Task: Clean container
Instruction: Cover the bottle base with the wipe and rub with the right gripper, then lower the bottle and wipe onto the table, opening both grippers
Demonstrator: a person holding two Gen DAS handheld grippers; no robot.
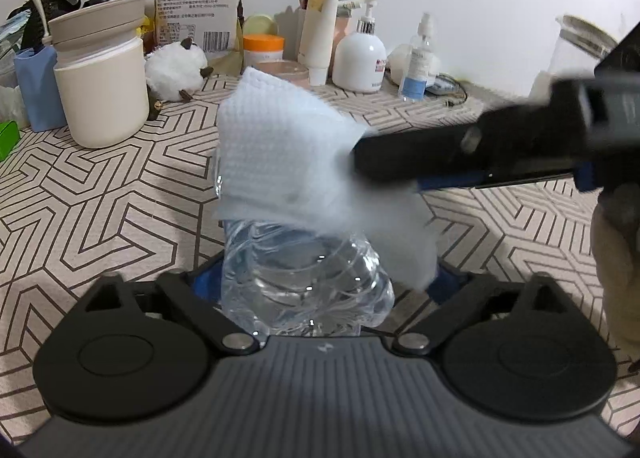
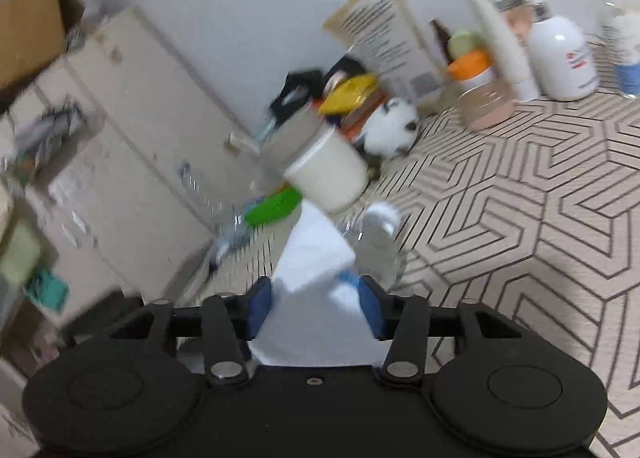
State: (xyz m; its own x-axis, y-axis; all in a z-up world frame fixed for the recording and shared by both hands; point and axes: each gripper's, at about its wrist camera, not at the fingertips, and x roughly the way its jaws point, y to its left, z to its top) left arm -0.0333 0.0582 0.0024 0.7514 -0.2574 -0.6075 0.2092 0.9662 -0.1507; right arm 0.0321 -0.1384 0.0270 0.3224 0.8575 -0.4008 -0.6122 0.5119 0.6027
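Wiping the bottle
My right gripper (image 2: 316, 314) clamps a white cloth (image 1: 280, 153) against the clear bottle (image 1: 304, 282); my left gripper's (image 1: 316, 290) jaws stand apart around it.

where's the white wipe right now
The white wipe sits mid-frame in the left wrist view, draped over the clear plastic bottle and pinched by the right gripper coming in from the right.

We count one clear plastic bottle (image 1: 304, 282); one white cloth (image 1: 280, 153); one cream lidded jar (image 1: 102, 89); one white pump bottle (image 1: 360, 57); one spray bottle (image 1: 416, 61); one fluffy toy sheep (image 1: 176, 69); one orange-lidded jar (image 1: 263, 49).
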